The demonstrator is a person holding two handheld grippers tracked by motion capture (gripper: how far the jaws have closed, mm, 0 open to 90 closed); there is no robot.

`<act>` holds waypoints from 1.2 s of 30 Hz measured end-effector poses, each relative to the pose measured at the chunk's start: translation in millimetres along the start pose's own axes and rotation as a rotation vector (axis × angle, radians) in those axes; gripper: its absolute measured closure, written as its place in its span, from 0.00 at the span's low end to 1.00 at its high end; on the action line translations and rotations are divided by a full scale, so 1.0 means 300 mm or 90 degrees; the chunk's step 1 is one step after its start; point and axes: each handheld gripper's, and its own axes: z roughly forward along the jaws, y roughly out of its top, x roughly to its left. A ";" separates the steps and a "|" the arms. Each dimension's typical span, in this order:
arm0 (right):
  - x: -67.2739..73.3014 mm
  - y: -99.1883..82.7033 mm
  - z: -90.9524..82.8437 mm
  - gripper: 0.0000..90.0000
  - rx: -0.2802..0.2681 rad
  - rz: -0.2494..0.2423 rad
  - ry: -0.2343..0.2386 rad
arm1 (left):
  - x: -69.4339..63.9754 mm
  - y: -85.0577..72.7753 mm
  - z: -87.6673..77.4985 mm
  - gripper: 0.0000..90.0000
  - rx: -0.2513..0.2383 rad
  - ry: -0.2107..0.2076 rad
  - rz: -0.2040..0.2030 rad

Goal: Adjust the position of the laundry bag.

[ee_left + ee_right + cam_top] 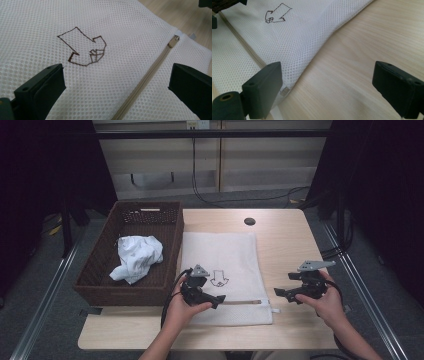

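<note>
Both grippers over the mesh laundry bag.
I see left gripper and right gripper jaws spread, pinching nothing.

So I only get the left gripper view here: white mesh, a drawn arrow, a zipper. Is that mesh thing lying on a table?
Observer: Yes, the mesh bag lies flat on a wooden table.
Operator: Anything beside it?
Observer: A dark wicker basket sits against its left edge, with a crumpled white cloth inside.
Operator: Where is the other gripper?
Observer: The right gripper hovers by the bag's right edge, jaws open, nothing between them.
</note>
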 end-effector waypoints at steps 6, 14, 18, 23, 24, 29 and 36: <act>0.001 0.010 -0.006 0.11 -0.007 0.005 -0.003 | -0.007 0.013 0.009 0.00 0.006 0.002 -0.006; 0.003 0.017 0.000 0.11 -0.010 -0.006 -0.010 | -0.022 0.034 0.026 0.07 0.009 0.020 -0.005; -0.002 0.014 0.000 0.11 -0.012 -0.004 -0.014 | -0.022 0.046 0.016 0.13 0.018 0.049 0.003; -0.001 0.010 -0.008 0.11 -0.014 -0.002 -0.016 | -0.015 0.053 0.014 0.27 0.005 0.069 -0.024; 0.001 0.009 -0.008 0.11 -0.014 -0.002 -0.017 | -0.010 0.054 0.013 0.31 0.005 0.064 -0.026; 0.005 0.003 -0.020 0.11 -0.014 -0.005 -0.019 | -0.001 0.057 0.013 0.50 0.041 0.101 -0.050; 0.000 -0.014 -0.038 0.11 -0.009 -0.005 -0.028 | 0.009 0.068 0.017 0.71 0.048 0.130 -0.059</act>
